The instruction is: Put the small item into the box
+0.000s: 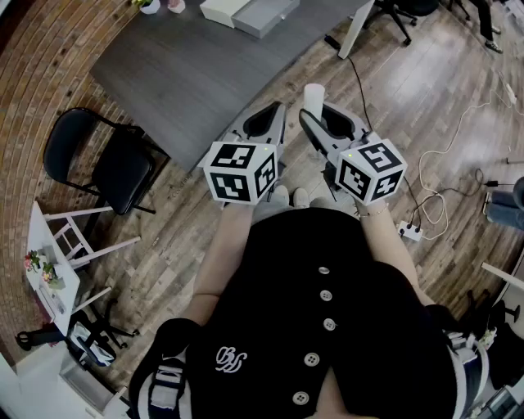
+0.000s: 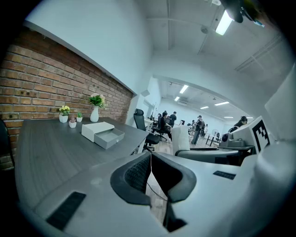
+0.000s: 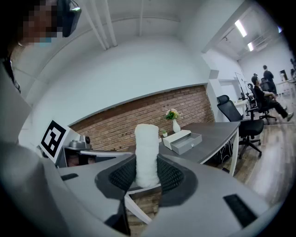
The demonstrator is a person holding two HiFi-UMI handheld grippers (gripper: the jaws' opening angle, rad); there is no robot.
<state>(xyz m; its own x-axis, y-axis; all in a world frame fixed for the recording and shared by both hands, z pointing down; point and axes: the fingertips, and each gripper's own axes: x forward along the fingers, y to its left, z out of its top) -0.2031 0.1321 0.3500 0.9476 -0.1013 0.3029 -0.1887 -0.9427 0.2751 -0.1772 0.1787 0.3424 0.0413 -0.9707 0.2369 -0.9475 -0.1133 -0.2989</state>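
Note:
The small item is a white fluffy roll, standing upright between the jaws of my right gripper, which is shut on it. In the head view the roll pokes up from the right gripper. The box is white and grey, with its grey drawer pulled open. It rests at the far end of the grey table. My left gripper is level with the right one and shut, with nothing in its touching jaws. Both grippers hang over the wooden floor, short of the table's near edge.
A black folding chair stands left of the table. A white stand with flowers is at the lower left. A power strip and cables lie on the floor at right. Small potted plants and a vase stand by the brick wall.

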